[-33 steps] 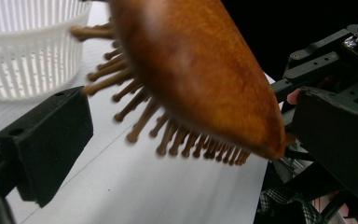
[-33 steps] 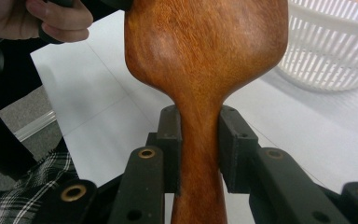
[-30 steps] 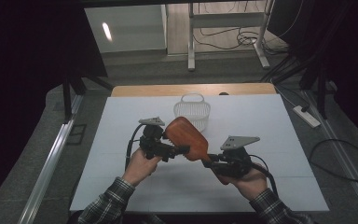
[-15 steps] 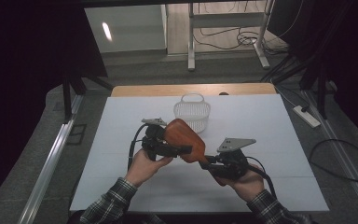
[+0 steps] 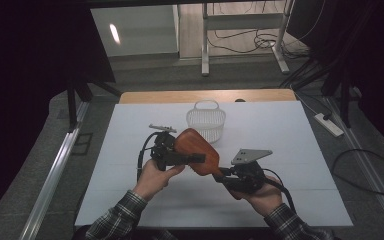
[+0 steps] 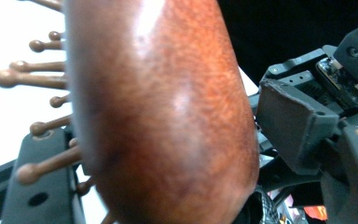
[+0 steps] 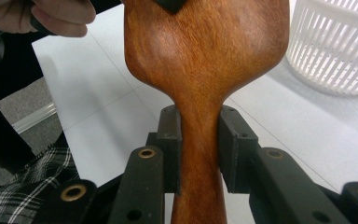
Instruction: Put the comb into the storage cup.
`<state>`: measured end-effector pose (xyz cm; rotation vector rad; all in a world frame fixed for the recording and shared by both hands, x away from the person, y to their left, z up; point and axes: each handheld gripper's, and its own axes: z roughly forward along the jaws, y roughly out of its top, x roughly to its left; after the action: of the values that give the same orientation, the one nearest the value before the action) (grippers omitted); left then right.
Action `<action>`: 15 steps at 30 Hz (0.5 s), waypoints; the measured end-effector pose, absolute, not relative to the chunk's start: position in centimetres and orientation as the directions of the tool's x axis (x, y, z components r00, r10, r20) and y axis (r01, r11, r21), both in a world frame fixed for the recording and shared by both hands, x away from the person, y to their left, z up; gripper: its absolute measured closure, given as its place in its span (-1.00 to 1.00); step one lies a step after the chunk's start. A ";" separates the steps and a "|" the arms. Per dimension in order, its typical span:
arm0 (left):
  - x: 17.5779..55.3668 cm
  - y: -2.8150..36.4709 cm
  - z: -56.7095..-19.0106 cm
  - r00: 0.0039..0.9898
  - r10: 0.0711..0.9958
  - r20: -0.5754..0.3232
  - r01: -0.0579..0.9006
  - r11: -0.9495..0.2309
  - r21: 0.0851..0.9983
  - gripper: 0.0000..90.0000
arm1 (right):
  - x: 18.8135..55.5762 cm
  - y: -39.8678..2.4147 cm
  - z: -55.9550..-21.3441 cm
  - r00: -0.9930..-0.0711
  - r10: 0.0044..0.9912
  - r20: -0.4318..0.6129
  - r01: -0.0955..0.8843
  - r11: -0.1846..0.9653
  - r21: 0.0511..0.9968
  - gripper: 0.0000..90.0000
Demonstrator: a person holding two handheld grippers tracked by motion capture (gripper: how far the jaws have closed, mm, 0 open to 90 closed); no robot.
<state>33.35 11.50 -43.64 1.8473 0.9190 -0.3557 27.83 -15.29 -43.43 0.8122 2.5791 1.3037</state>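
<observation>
**Wooden brush held between both tongs above the surface**

Wooden hairbrush (image 5: 196, 150), reddish-brown, was held in the air over the near half of the white surface (image 5: 290, 135), smooth back turned up, head toward the left and far side, handle slanting down to the right.

Right tongs (image 5: 224, 174): closed on the brush handle. Right gripper view showed the narrow handle (image 7: 199, 154) clamped between the two black pads, one on each side, with the broad paddle head rising above them. Person's right hand (image 5: 260, 192) wrapped the gripper body; grey three-cornered plate (image 5: 250, 155) sat on top.

Left tongs (image 5: 192, 159): at the brush head. In the left gripper view the rounded wooden back (image 6: 163, 107) lay very close to the lens, with ball-tipped wooden bristles (image 6: 32, 79) sticking out to the left over one black pad (image 6: 37, 182); a second pad (image 6: 296, 126) stood just off the right edge of the wood. Could not tell whether those pads pressed the head or only flanked it. Left hand (image 5: 155, 175) gripped the body from below.

White slatted basket (image 5: 206, 119) with a loop handle stood upright on the surface just beyond the brush head, apart from it. Plaid sleeves (image 5: 115, 220) came in from the bottom edge. Bare wooden strip (image 5: 205, 96) ran along the surface's far edge.
</observation>
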 end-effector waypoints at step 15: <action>33.6 12.4 -44.2 0.641 0.298 -0.707 0.762 -0.137 0.632 0.22 | 27.9 -14.6 -44.3 -0.854 0.515 0.075 0.388 0.534 0.751 0.61</action>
<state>33.64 12.44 -44.15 1.7162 0.8695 -0.5049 27.95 -14.64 -44.29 0.7745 2.6129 1.2202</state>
